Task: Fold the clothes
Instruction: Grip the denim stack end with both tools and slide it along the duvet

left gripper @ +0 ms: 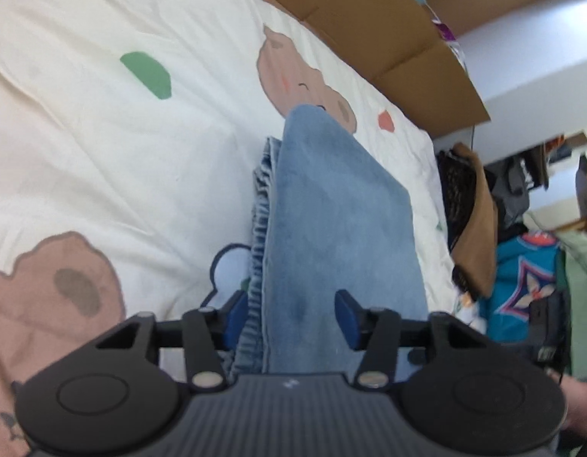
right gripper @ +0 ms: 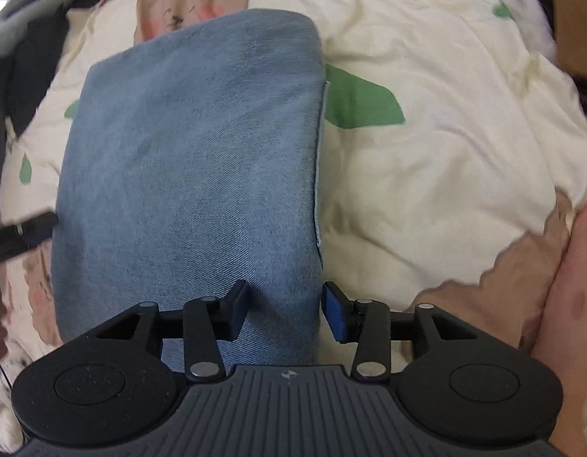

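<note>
Here, folded blue jeans (right gripper: 187, 175) on the cartoon-print duvet (right gripper: 445, 152), left claw (left gripper: 291, 318) and right claw (right gripper: 284, 314) both parted, unclamped.

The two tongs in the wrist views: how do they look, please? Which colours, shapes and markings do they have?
The left tongs and the right tongs look alike: a dark grey ribbed body with a small white mark, two round black discs at the sides, black linkage bars with silver rivets, and black fingers with blue pads. No cables or sleeves show.
</note>
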{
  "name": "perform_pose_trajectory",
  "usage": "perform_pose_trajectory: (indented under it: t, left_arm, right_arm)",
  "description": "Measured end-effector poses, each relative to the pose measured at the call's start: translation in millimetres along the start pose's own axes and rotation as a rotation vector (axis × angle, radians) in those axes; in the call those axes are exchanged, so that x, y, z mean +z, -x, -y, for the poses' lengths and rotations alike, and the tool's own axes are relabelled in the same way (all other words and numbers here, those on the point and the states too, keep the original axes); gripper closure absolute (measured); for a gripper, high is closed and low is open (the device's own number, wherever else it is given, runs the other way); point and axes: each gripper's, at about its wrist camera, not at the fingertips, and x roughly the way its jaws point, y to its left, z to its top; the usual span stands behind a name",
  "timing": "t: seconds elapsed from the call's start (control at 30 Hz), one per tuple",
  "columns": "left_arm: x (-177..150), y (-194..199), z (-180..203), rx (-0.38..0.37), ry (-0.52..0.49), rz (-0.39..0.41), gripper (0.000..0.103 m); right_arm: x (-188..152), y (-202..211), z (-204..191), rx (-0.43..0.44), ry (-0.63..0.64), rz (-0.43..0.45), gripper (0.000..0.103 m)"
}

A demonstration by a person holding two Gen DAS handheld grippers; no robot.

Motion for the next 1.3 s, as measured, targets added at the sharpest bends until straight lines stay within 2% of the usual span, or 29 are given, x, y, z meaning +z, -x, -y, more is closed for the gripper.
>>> perform_pose_trajectory:
  t: [0.13,0.33,0.57,0.7,0.9,0.97,1.07,1.13,1.2,1.3]
  left_arm:
    - [9.7,-18.2,-6.0,-0.010,0.019,-0.018,0.047]
    - [20.8,-45.4,-9.2,-0.042,0.067,-0.069,0.041]
    - [26.7,-56.5,-12.9,-0.079,0.083,-0.101,0.035]
    - [28.1,-65.4,-14.1,-0.111,0.097,-0.132,0.031]
    - [30.0,-72.1,-8.3,-0.119,0.070,-0.169,0.026]
    - [31.4,-71.9,-9.3,-0.121,0.080,-0.175,0.028]
    - [32.1,-69.2,-8.4,-0.123,0.096,-0.182,0.036]
    - [32.6,-64.1,-8.3,-0.134,0.108,-0.187,0.047]
    - [33.1,-57.8,-5.7,-0.141,0.103,-0.189,0.053]
    - [33.2,-52.9,0.8,-0.134,0.080,-0.190,0.054]
  right_arm:
    - [16.2,-0.8,-3.3,-0.010,0.050,0.003,0.051]
    - [28.4,-4.2,2.8,0.031,0.026,0.040,0.050]
    - [34.6,-8.1,13.1,0.096,-0.020,0.071,0.049]
    - [42.0,-12.4,14.2,0.120,-0.007,0.063,0.049]
    - [55.2,-19.5,17.6,0.147,0.004,0.059,0.046]
    - [58.5,-21.6,19.5,0.159,-0.015,0.073,0.045]
    - [59.1,-24.2,22.1,0.176,-0.042,0.090,0.046]
    - [57.4,-23.4,23.1,0.182,-0.043,0.098,0.049]
    - [56.4,-20.5,26.1,0.201,-0.055,0.097,0.053]
    - [57.3,-18.2,31.4,0.224,-0.066,0.090,0.054]
